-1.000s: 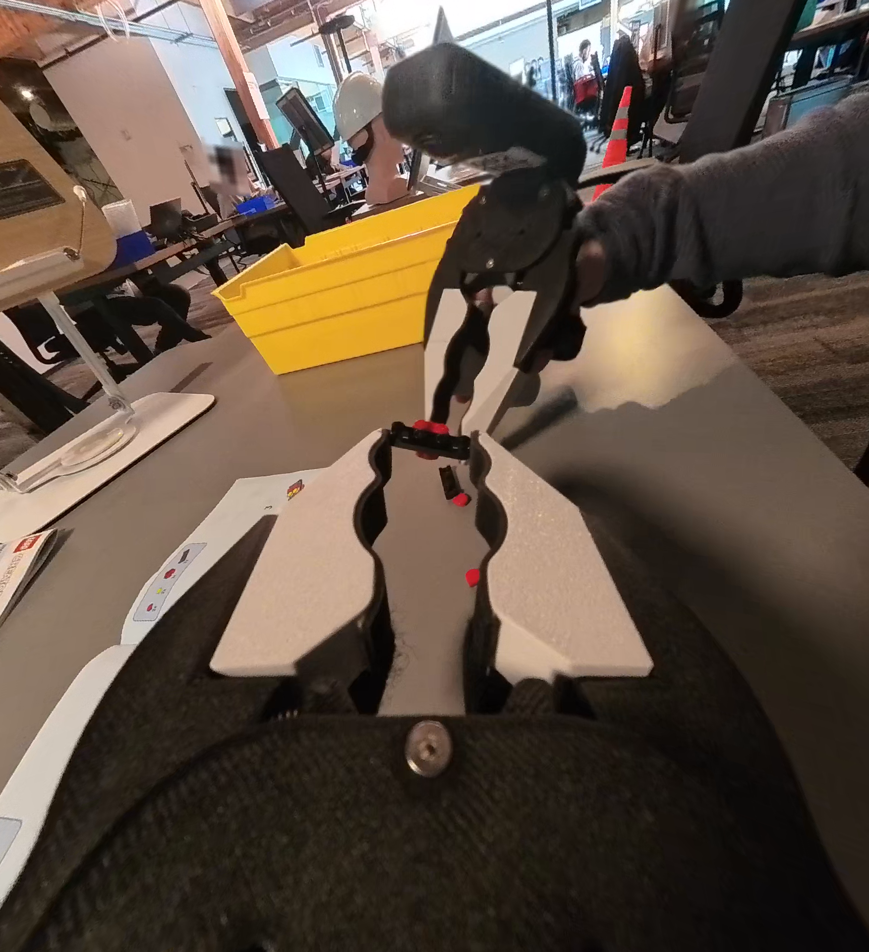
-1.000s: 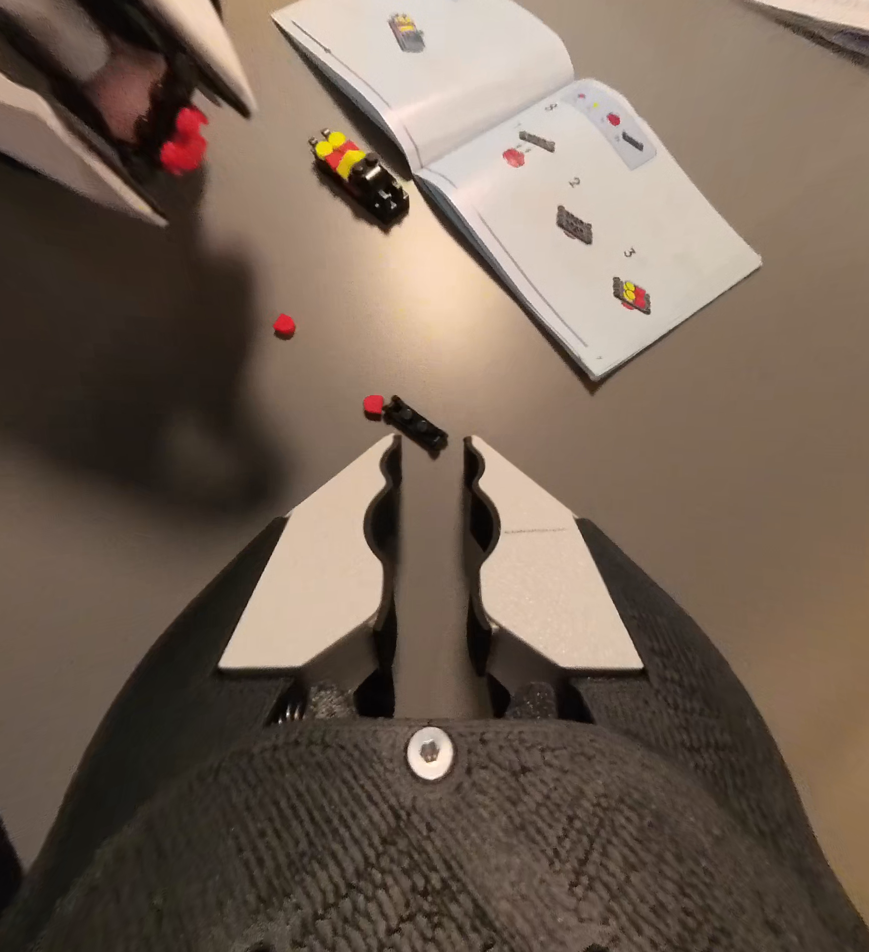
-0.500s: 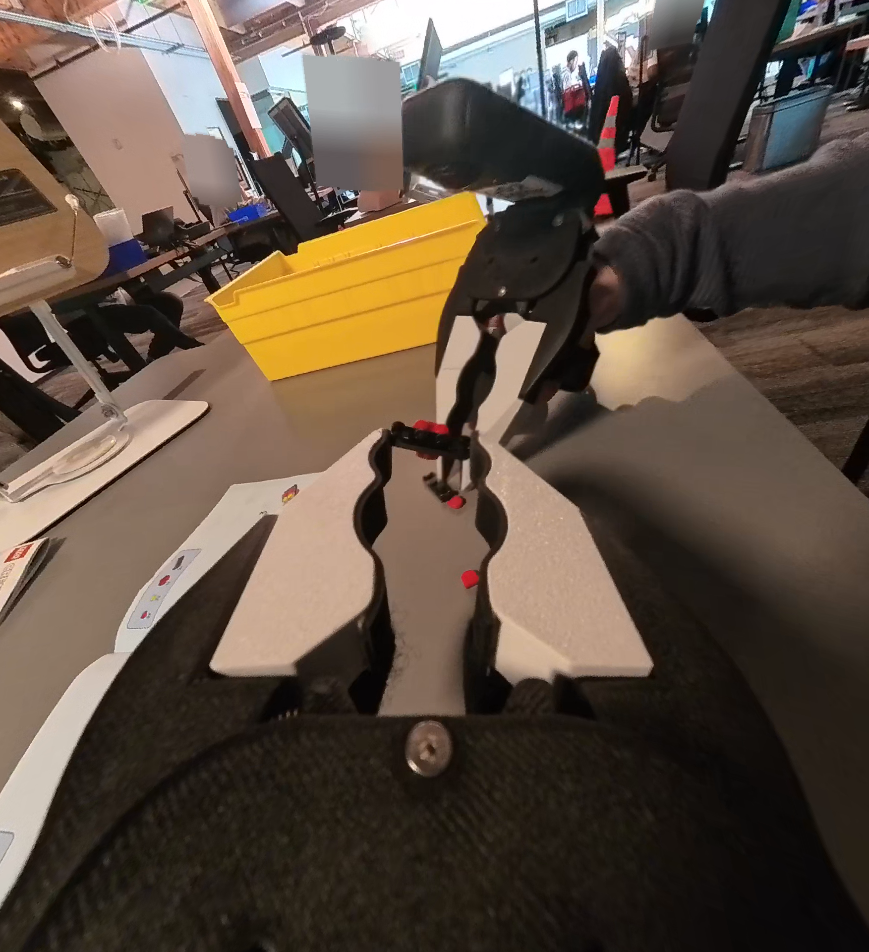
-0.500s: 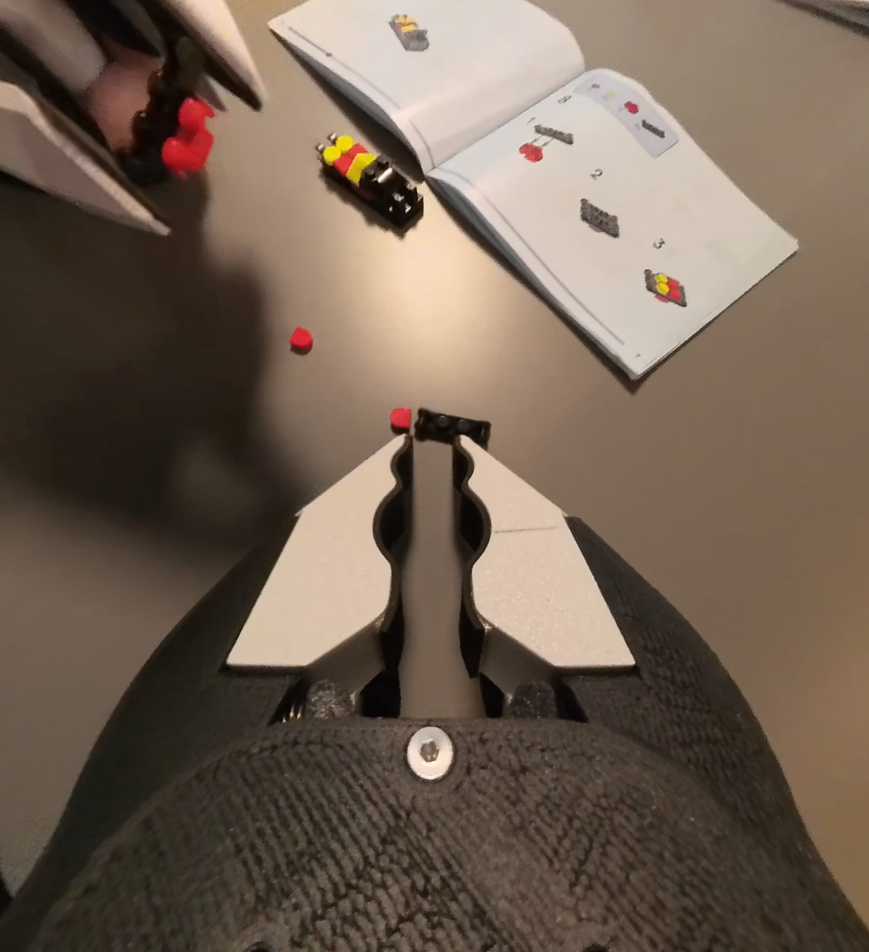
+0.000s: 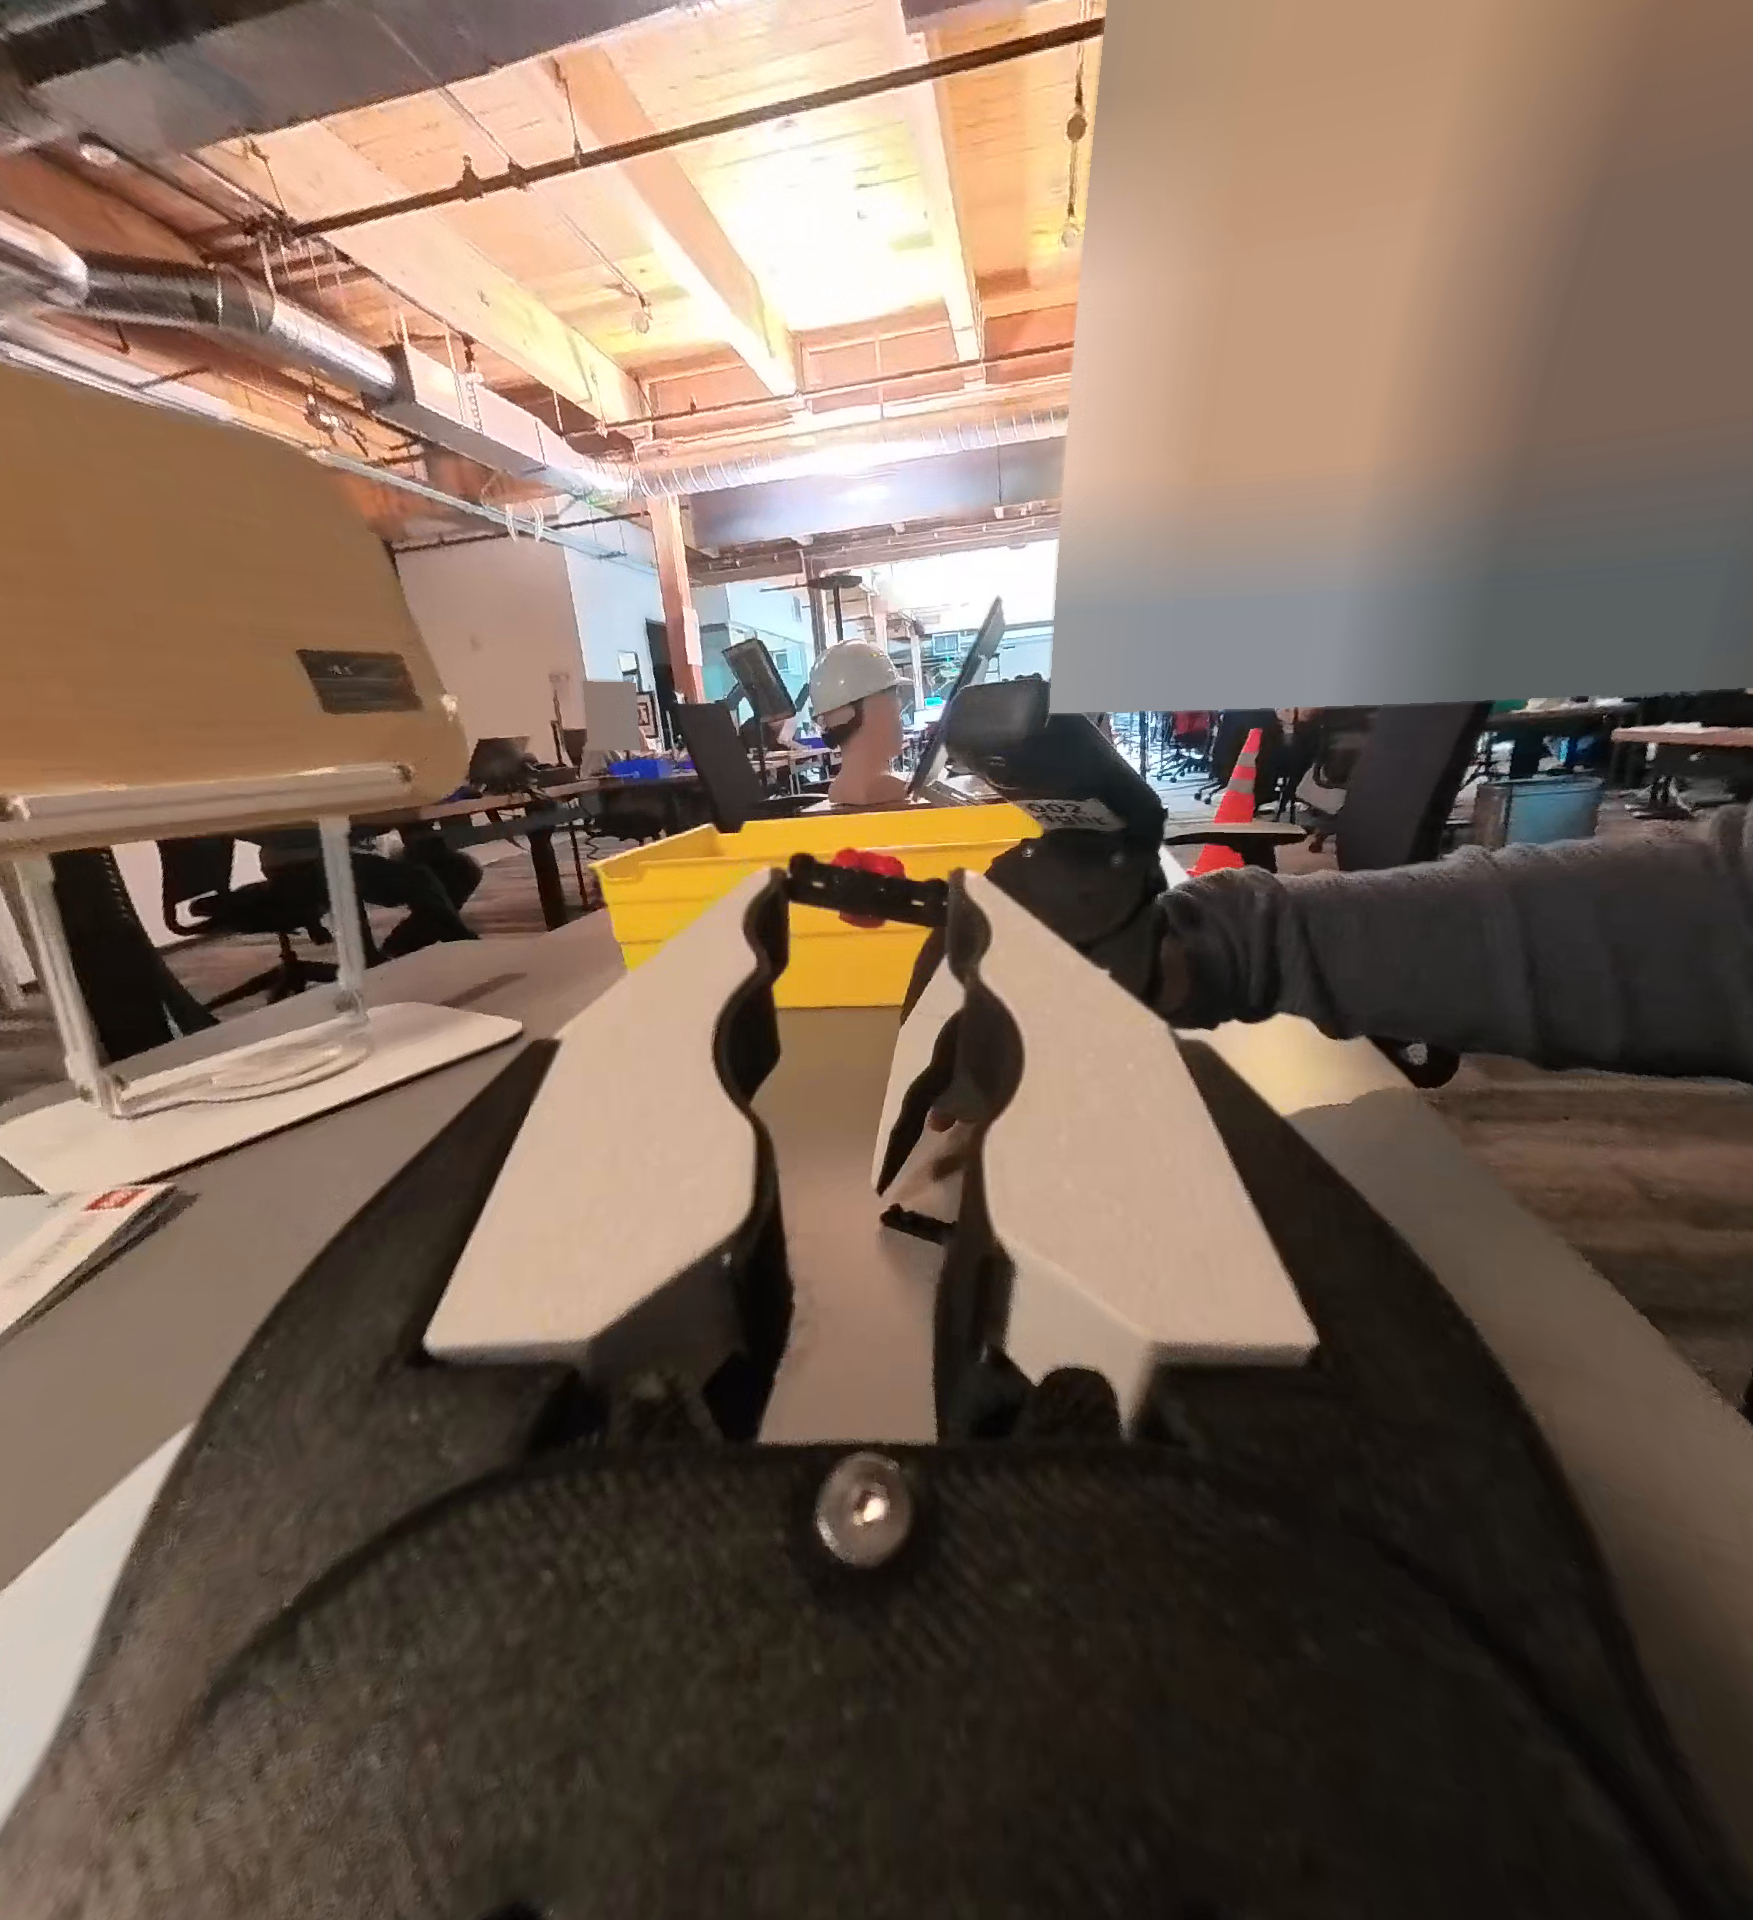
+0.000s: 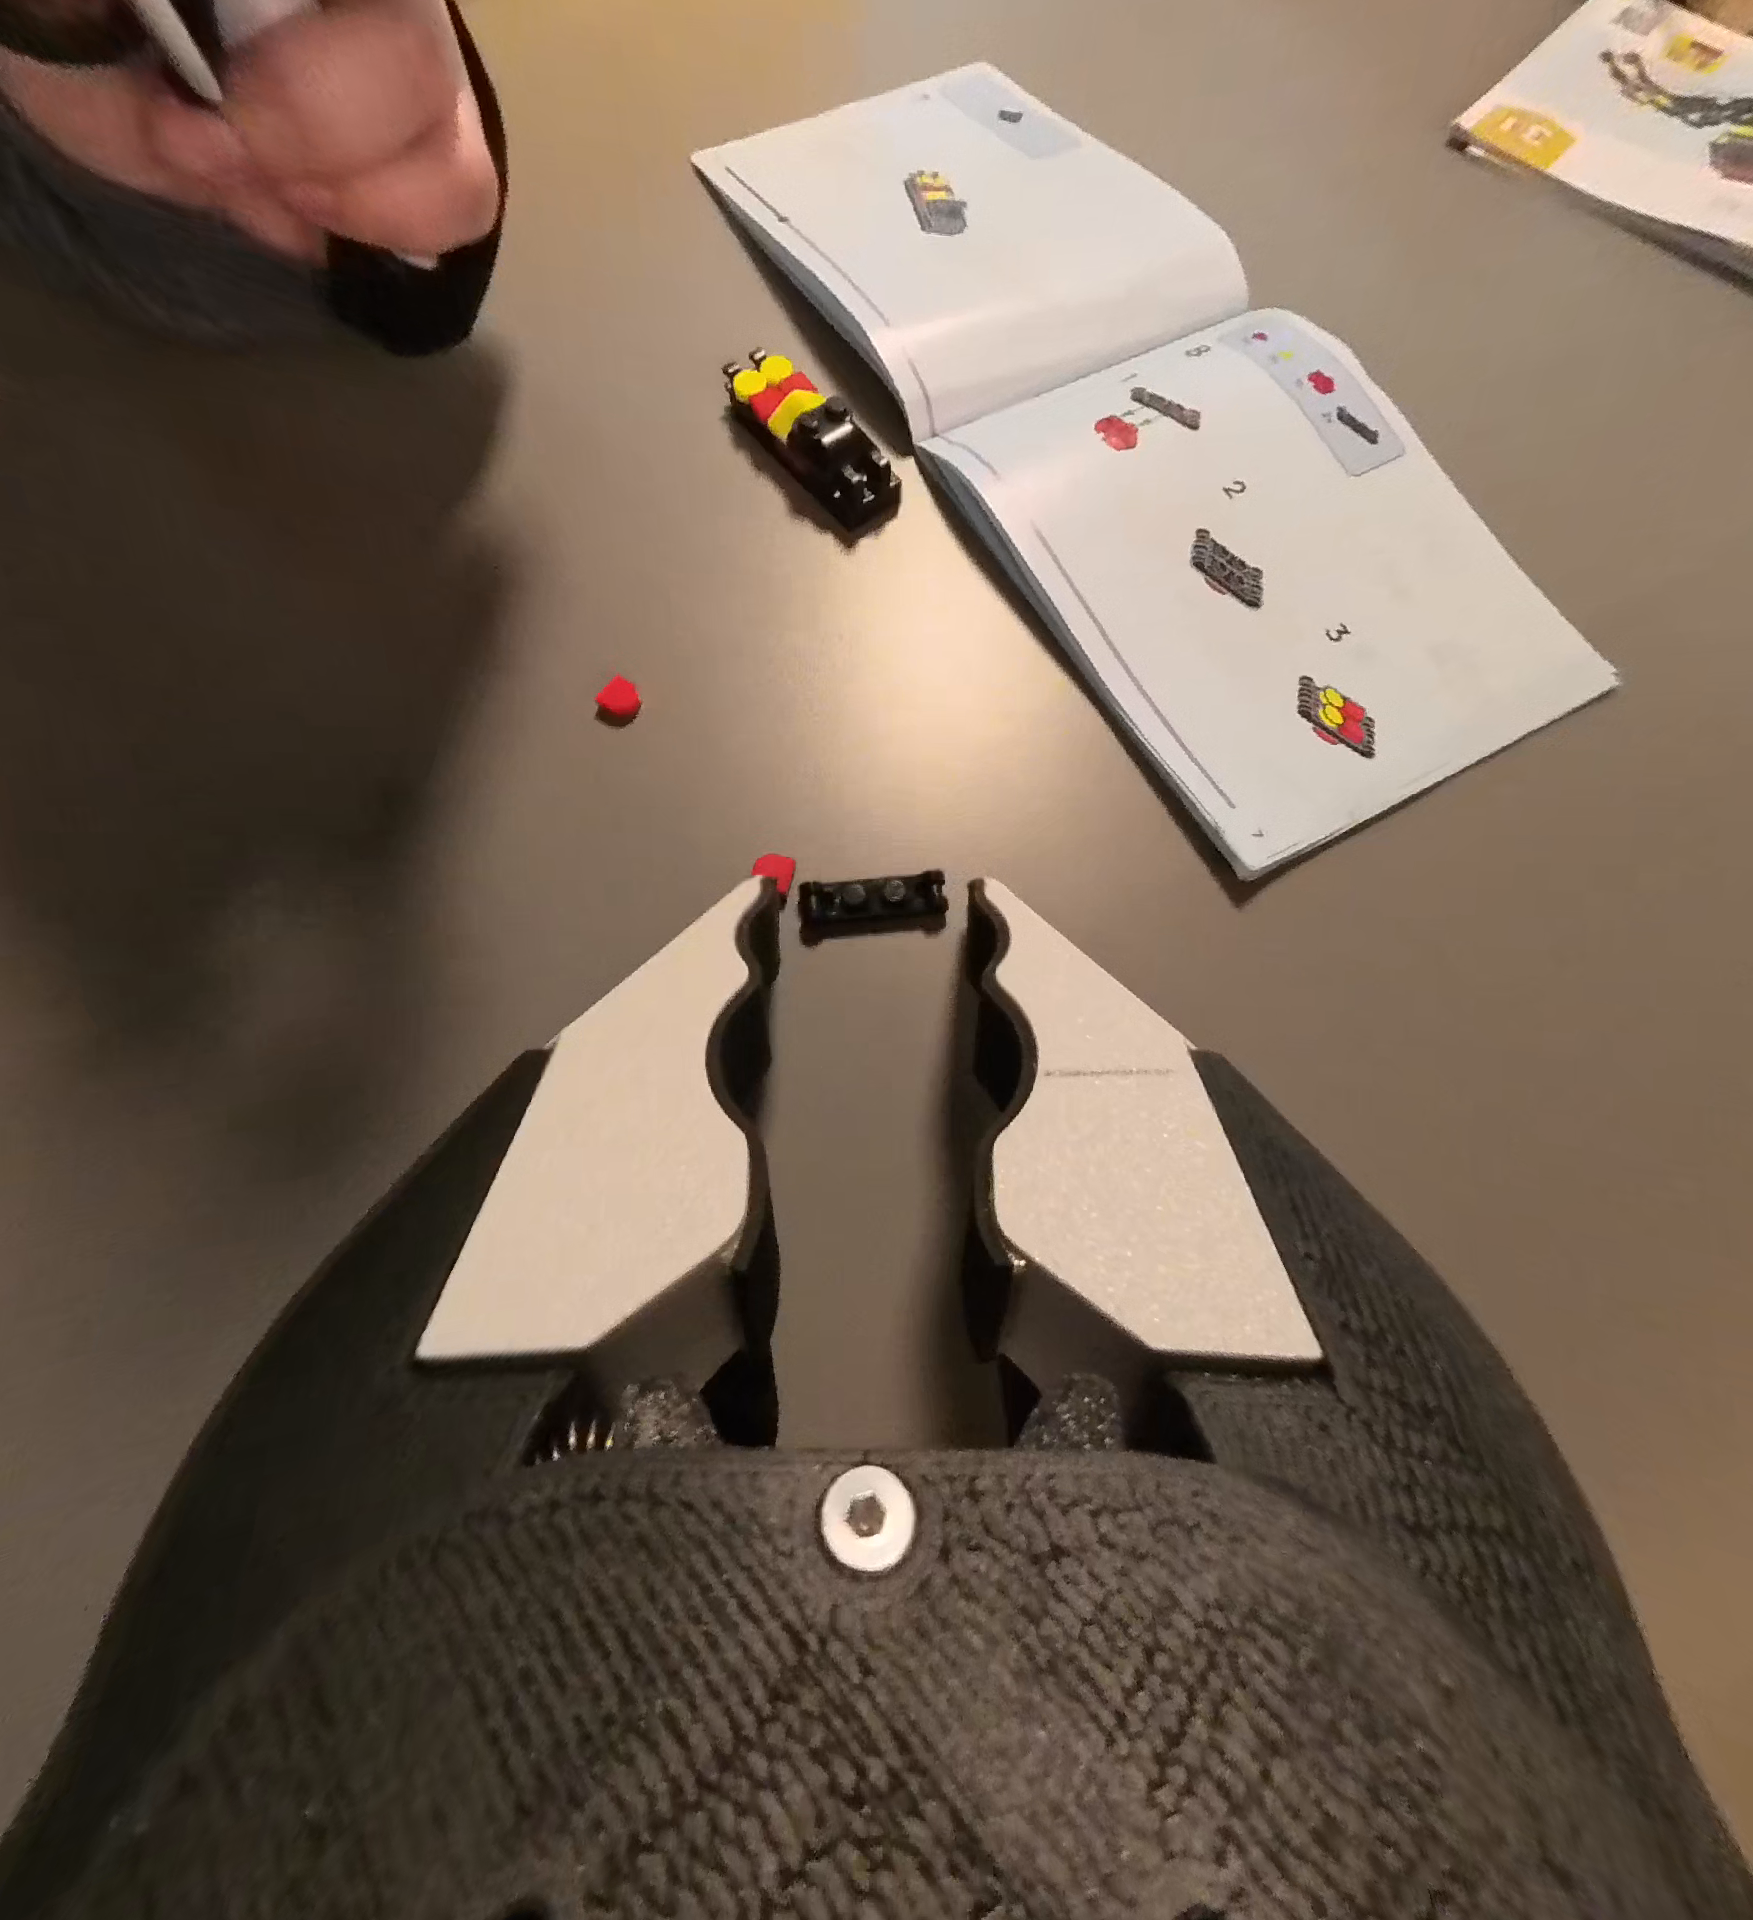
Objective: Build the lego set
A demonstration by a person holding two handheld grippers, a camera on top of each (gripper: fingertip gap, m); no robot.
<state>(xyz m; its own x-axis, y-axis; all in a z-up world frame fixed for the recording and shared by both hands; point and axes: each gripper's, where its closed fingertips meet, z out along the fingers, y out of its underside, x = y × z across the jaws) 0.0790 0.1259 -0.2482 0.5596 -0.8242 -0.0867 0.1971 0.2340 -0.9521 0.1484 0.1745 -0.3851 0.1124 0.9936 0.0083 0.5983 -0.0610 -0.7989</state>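
Observation:
My left gripper (image 5: 864, 896) is shut on a black plate with red pieces (image 5: 856, 888) and holds it up in the air, tilted upward. My right gripper (image 6: 867, 899) is open, low over the table. A small black plate (image 6: 872, 902) lies flat between its fingertips, with a gap on each side. A red stud (image 6: 773, 868) lies at its left fingertip, and another red stud (image 6: 617, 698) lies farther left. A small black, red and yellow assembly (image 6: 810, 442) sits beside the open instruction booklet (image 6: 1163, 468). The right gripper also shows in the left wrist view (image 5: 1059, 831), partly hidden behind my left fingers.
A yellow bin (image 5: 685, 904) stands at the back of the grey table. A wooden board on a clear stand (image 5: 259, 1081) is at the left. A second booklet (image 6: 1682, 135) lies at the far right. A hand (image 6: 280, 156) hangs over the table's left. About 15 centimetres separates my left fingertips from my right. My left tips are about 15 centimetres from the red stud (image 6: 617, 698), my right tips only 6 centimetres.
My left gripper has lifted and tilted upward with its plate. My right gripper has opened wider, and the small black plate now lies crosswise between its tips.

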